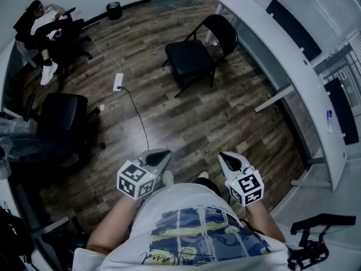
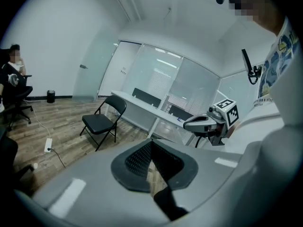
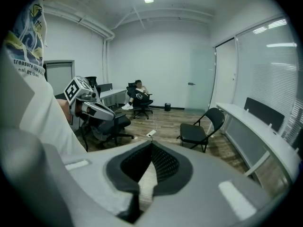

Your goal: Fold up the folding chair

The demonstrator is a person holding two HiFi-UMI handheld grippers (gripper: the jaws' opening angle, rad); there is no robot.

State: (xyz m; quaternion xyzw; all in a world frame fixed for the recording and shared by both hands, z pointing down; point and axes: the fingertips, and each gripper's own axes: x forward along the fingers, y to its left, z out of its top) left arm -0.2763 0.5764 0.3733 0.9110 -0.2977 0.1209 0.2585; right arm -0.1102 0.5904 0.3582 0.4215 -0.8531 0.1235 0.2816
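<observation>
The black folding chair (image 1: 194,55) stands unfolded on the wood floor, far ahead of me beside the long white desk. It also shows in the left gripper view as a small chair (image 2: 102,122), and in the right gripper view as the same chair (image 3: 201,131). My left gripper (image 1: 161,156) and right gripper (image 1: 228,160) are held close to my body, well short of the chair. Both are shut with nothing between the jaws. Each gripper view shows its own gripper, left (image 2: 150,145) and right (image 3: 151,148), with its pads together.
A long white desk (image 1: 293,66) runs along the right side. A black office chair (image 1: 65,117) stands at the left, and a person (image 1: 45,24) sits at the far left. A power strip (image 1: 118,82) with its cable lies on the floor. A bin (image 1: 114,10) stands at the back wall.
</observation>
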